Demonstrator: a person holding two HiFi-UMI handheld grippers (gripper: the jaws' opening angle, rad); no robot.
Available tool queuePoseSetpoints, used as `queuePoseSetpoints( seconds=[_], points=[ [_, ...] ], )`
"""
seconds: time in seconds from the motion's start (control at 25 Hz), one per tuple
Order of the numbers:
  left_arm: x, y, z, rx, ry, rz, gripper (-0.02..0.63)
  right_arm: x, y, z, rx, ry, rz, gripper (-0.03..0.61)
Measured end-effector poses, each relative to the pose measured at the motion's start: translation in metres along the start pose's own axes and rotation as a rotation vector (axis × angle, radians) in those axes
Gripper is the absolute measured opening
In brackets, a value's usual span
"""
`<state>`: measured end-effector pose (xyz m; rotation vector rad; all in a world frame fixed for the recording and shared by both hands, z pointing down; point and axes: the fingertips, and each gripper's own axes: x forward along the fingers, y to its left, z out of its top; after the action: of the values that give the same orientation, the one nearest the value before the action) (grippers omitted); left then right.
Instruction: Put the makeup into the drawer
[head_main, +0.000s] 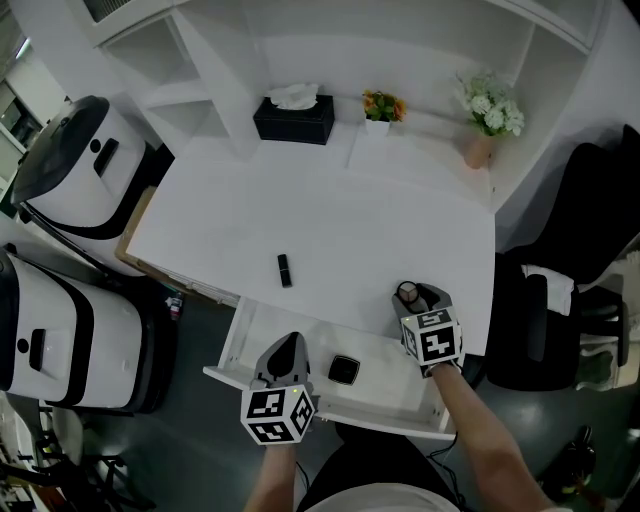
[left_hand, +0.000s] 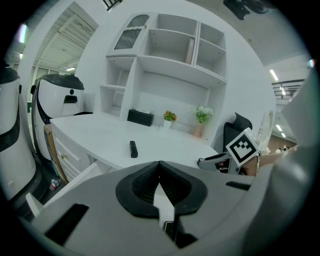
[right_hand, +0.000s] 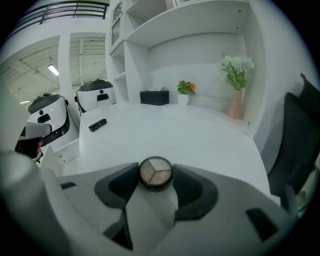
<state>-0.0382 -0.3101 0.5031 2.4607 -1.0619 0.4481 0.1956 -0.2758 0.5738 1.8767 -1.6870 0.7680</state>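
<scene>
A round compact (head_main: 408, 293) with three beige shades (right_hand: 156, 173) sits between the jaws of my right gripper (head_main: 412, 297) (right_hand: 156, 175), which is shut on it at the desk's front edge, right of the drawer. The white drawer (head_main: 232, 345) stands pulled out below the desk (head_main: 350, 215). Inside it lies a black square compact (head_main: 343, 369). My left gripper (head_main: 289, 347) (left_hand: 159, 165) hovers over the drawer's left half, shut and empty. A black lipstick (head_main: 285, 270) (left_hand: 133, 148) (right_hand: 97, 125) lies on the desk, behind the drawer.
At the back of the desk stand a black tissue box (head_main: 294, 118), a small orange-flower pot (head_main: 382, 107) and a vase of white flowers (head_main: 488, 115). Shelves rise behind. Two white machines (head_main: 70, 165) stand left; a black chair (head_main: 590, 250) stands right.
</scene>
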Motion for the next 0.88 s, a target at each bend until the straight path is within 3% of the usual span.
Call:
queuePoseSetpoints(
  seconds=[0.24,0.88],
  points=[
    [-0.005,0.003,0.002,-0.003,-0.011,0.011,-0.002,-0.002,0.0,0.003,-0.007,-0.015,0.008,0.212],
    [-0.024,-0.018,-0.001,0.017,-0.032,-0.031,-0.002,-0.066,-0.025,0.011,0.009,-0.1,-0.094,0.212]
  ],
)
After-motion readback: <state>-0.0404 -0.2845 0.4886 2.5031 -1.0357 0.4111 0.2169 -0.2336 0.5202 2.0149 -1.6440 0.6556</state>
